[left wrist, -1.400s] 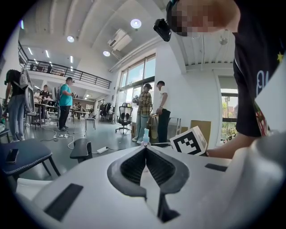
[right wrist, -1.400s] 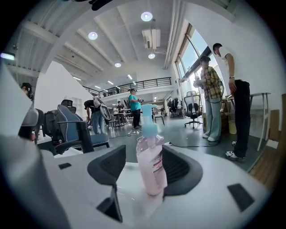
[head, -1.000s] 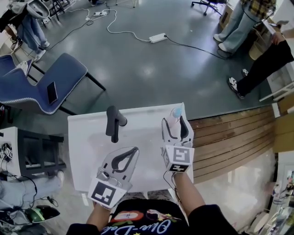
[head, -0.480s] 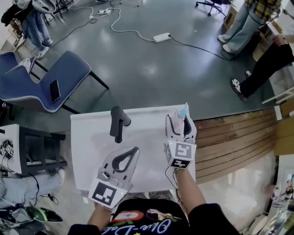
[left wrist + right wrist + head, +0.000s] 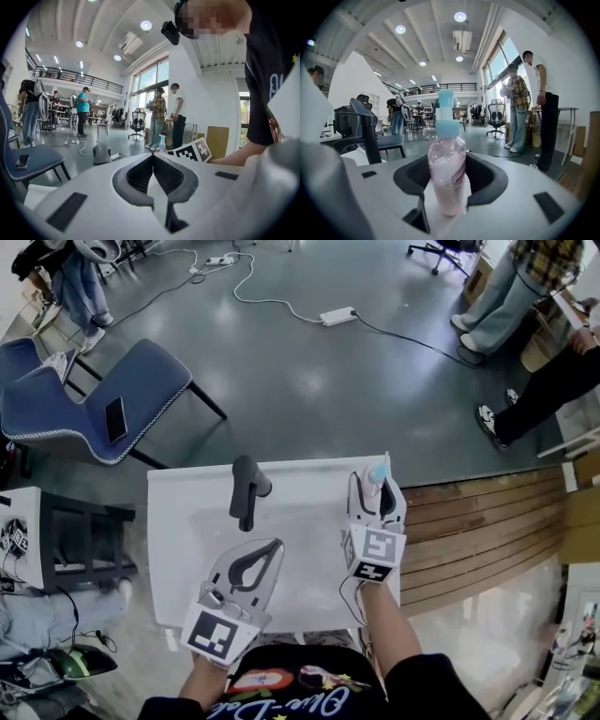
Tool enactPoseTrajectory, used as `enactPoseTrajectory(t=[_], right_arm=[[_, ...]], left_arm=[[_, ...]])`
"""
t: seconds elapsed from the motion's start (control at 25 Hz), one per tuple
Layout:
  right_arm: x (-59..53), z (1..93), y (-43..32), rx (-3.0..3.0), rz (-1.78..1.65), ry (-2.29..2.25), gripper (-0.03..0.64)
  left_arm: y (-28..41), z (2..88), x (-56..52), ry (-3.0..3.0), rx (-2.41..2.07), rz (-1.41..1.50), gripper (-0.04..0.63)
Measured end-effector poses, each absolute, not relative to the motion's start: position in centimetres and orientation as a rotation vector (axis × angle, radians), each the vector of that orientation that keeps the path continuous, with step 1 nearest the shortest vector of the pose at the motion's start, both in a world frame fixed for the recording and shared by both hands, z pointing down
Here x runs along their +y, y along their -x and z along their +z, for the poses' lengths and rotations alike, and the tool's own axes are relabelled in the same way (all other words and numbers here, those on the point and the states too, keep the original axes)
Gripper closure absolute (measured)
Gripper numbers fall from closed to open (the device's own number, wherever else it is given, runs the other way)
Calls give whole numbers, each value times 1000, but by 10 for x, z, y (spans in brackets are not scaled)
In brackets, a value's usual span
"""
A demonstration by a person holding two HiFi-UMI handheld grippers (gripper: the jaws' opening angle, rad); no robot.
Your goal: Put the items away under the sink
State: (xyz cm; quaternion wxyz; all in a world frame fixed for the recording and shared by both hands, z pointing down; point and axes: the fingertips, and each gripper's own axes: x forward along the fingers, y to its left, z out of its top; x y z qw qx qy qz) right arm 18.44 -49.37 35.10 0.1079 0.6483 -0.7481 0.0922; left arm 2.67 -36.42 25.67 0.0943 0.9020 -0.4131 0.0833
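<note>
A pink bottle [image 5: 375, 474] with a light blue pump top stands upright near the far right corner of the white counter [image 5: 187, 540]. My right gripper [image 5: 375, 487] reaches around it. Its jaws have just been closing, and in the right gripper view the bottle [image 5: 446, 173] fills the gap, with both pads against its sides. My left gripper [image 5: 274, 546] rests over the counter's near part with its jaws shut and nothing between them [image 5: 152, 155]. The left gripper view also shows the bottle [image 5: 161, 143] off to the right.
A black faucet [image 5: 246, 488] rises from the counter's far middle. Wooden planks [image 5: 469, 521] lie to the right. A blue chair [image 5: 94, 409] with a phone on it stands far left, a black rack [image 5: 75, 540] beside the counter. People stand at the far right.
The right gripper's jaws have drawn in around the bottle. Neither hand has shifted noticeably. The head view has drifted slightly.
</note>
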Motion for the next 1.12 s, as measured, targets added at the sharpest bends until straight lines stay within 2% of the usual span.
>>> enactPoseTrajectory(t=[0.4,1.12], right_arm=[[-490,348,-184,-2225,290,-1872,401],[-456,307,-199,-2348,245,-1734,402]], left_arm=[[-22,256,-364,-2650,-1253,263,587],[-54,234,-350,-2691,-1287,226,588]])
